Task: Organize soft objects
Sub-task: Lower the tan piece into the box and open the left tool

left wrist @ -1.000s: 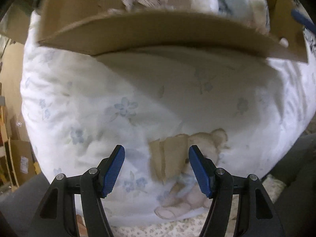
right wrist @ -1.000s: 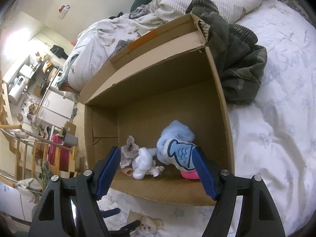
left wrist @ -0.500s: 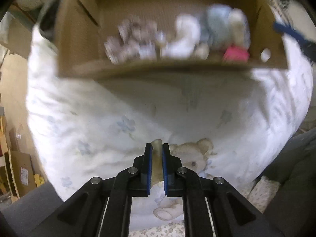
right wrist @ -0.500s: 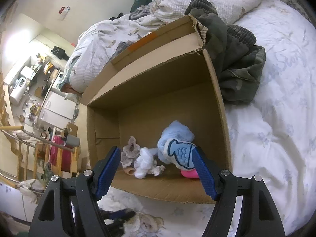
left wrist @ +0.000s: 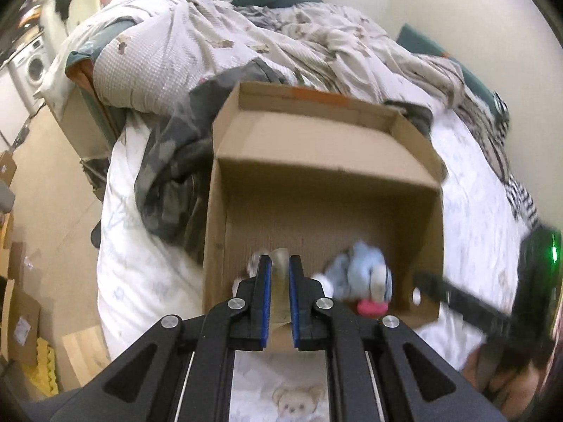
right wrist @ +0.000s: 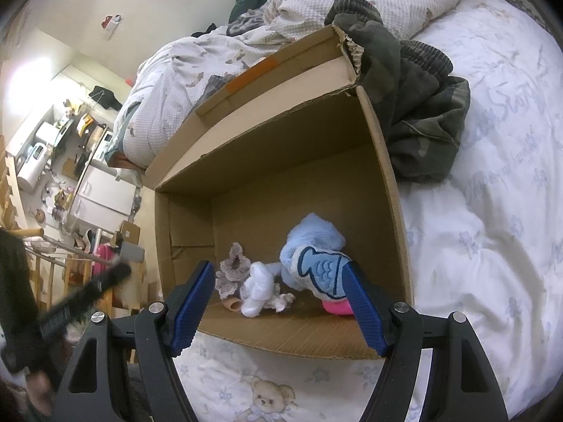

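Two grippers up. My left gripper [left wrist: 279, 299] is clenched, nearly closed; something pale shows between the pads, can't tell if it's held. My right gripper [right wrist: 278, 302] is spread wide, empty, at the cardboard box [right wrist: 383, 183] rim. Inside, near wall: blue fish plush [right wrist: 316, 256], white plush [right wrist: 258, 290], crocheted piece [right wrist: 232, 269], pink item [right wrist: 336, 306] under the fish. I judge all light, squashy, non-slip; pinch the fish's thick body, not the fin. Beyond the box: dark green garment [right wrist: 415, 112], rumpled quilt [right wrist: 352, 3].
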A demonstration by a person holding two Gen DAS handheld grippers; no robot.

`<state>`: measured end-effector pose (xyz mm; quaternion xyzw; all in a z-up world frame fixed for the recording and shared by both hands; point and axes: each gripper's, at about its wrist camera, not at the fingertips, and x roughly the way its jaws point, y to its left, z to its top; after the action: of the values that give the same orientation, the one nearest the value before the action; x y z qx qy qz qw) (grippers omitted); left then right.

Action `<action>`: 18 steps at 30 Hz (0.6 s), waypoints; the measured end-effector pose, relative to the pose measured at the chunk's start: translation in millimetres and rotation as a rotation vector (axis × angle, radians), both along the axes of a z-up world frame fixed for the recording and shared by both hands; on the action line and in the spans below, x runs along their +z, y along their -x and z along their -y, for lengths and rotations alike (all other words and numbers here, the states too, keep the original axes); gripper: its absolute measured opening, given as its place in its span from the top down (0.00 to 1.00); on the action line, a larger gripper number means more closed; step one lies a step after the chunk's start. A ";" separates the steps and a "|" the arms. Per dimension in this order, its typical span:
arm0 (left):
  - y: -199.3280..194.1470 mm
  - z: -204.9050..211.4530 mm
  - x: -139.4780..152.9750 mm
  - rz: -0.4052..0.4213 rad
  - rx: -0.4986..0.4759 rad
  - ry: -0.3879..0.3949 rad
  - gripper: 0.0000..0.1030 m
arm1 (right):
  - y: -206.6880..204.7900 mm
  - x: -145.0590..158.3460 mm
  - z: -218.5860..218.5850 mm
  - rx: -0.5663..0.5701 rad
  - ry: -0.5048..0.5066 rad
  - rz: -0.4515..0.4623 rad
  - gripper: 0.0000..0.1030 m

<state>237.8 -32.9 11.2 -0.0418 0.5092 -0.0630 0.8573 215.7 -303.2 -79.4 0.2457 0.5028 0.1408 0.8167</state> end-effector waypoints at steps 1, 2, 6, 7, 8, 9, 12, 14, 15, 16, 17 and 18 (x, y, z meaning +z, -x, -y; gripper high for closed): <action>-6.7 3.8 -1.6 0.007 0.005 -0.014 0.92 | -0.4 0.1 0.2 0.001 0.001 0.000 0.23; -10.6 6.8 -3.2 0.012 0.010 -0.028 0.91 | -0.7 0.4 0.1 0.002 0.002 0.001 0.23; -29.3 10.4 -28.6 -0.021 0.017 -0.077 0.91 | -1.0 1.4 0.2 0.005 -0.007 0.006 0.23; -32.7 11.0 -35.5 -0.038 0.020 -0.069 0.91 | -1.0 1.6 0.0 0.007 -0.008 0.007 0.23; -34.1 11.5 -42.1 -0.054 0.023 -0.061 0.91 | -0.8 1.7 -0.5 0.009 -0.007 0.008 0.23; -33.5 10.3 -47.6 -0.066 0.029 -0.059 0.91 | -0.6 1.6 -0.9 0.011 -0.006 0.008 0.23; -33.6 11.1 -60.9 -0.088 0.033 -0.053 0.87 | -1.3 1.2 -1.6 0.015 -0.003 0.005 0.23; -33.3 11.6 -67.1 -0.100 0.034 -0.050 0.86 | -1.9 0.7 -2.1 0.016 -0.001 0.003 0.23; -32.2 11.4 -69.2 -0.104 0.034 -0.048 0.84 | -2.1 0.9 -2.3 0.017 -0.002 0.002 0.23; -31.5 11.7 -70.3 -0.106 0.034 -0.049 0.78 | -2.2 1.0 -2.7 0.017 -0.001 0.002 0.23; -30.6 12.1 -70.9 -0.106 0.032 -0.052 0.74 | -2.5 1.1 -3.4 0.018 0.001 0.003 0.23; -30.3 12.7 -71.2 -0.105 0.027 -0.058 0.72 | -2.8 1.5 -4.1 0.018 0.002 0.005 0.23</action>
<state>268.0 -45.6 -60.0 -0.0269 0.5546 -0.0345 0.8310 218.5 -299.1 -77.9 0.2401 0.5032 0.1483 0.8168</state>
